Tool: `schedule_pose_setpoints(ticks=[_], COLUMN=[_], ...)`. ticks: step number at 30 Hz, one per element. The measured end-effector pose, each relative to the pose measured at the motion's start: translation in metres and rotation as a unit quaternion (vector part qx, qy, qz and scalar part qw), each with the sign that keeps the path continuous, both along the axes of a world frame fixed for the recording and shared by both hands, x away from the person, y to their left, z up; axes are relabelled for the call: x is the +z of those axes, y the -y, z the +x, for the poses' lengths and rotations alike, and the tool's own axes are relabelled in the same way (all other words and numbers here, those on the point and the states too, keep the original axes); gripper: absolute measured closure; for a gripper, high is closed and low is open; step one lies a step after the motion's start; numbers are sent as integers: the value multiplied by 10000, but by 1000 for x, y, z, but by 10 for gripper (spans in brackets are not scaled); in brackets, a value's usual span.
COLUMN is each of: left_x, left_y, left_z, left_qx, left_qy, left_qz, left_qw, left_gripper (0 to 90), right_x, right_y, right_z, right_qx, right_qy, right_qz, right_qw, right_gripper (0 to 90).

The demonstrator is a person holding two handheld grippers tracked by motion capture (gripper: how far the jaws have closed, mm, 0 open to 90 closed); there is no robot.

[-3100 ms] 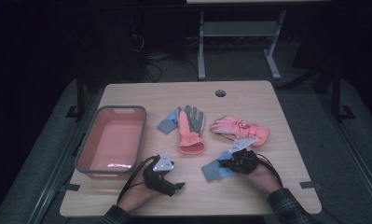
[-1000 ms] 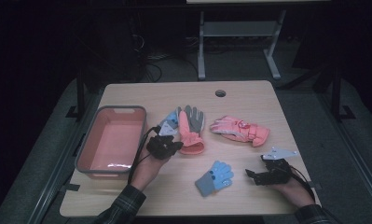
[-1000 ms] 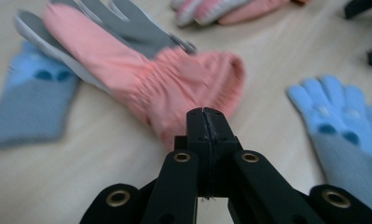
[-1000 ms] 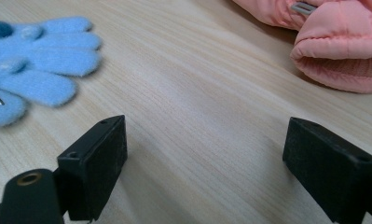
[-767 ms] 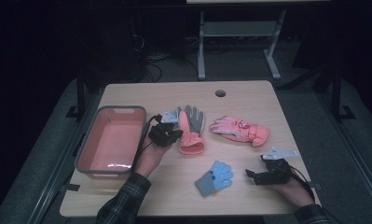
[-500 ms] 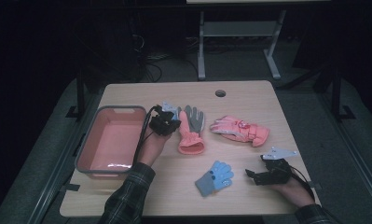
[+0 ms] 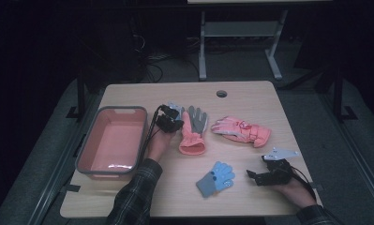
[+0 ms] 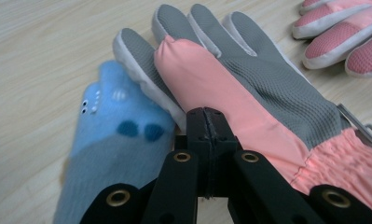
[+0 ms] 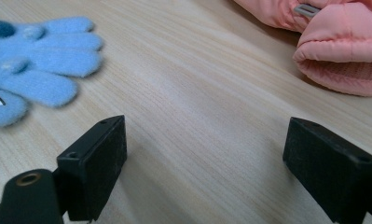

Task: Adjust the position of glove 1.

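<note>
Since your left gripper [image 8: 207, 122] sits pressed together where the blue glove [image 8: 113, 154] meets the pink-and-grey glove [image 8: 249, 88], spread it, then pinch blue only.

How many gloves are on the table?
4: a blue glove near the front, another blue glove at the shut left gripper, a pink-grey glove beside it, a pink glove farther right.

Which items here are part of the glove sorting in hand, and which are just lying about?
In the job:
- left hand-held gripper, shut, by the blue glove
- pink-and-grey glove
- second blue glove
- pink ski glove
- pink bin
- right hand-held gripper, open

Lying about:
- metal stand
- floor cables
</note>
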State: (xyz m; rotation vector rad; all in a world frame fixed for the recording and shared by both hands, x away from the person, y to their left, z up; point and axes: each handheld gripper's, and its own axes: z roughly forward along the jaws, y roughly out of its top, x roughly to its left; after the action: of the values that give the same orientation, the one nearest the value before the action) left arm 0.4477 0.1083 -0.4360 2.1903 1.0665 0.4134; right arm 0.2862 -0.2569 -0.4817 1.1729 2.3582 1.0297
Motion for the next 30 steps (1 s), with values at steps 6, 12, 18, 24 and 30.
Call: schedule_pose_setpoints(ticks=[6, 12, 18, 24, 30], left_x=[-2, -2, 7, 4, -9], left_y=[18, 27, 7, -5, -11], left_z=[7, 12, 21, 27, 32], left_qx=[-111, -264, -54, 237, 390], left_qy=[4, 9, 82, 180, 15], left_qz=[67, 34, 233, 432, 636], left_qw=[9999, 9996, 9997, 9986, 9972], left_gripper=[895, 896, 895, 794, 690], right_x=[0, 0, 0, 0, 0], right_y=[0, 0, 0, 0, 0], right_z=[0, 0, 0, 1, 1], right_qx=[6, 15, 18, 33, 31], right_qy=[-3, -4, -3, -4, -4], right_qz=[-1, 3, 6, 10, 11], right_qw=[10000, 10000, 10000, 10000, 10000], right_gripper=[128, 128, 128, 128, 128])
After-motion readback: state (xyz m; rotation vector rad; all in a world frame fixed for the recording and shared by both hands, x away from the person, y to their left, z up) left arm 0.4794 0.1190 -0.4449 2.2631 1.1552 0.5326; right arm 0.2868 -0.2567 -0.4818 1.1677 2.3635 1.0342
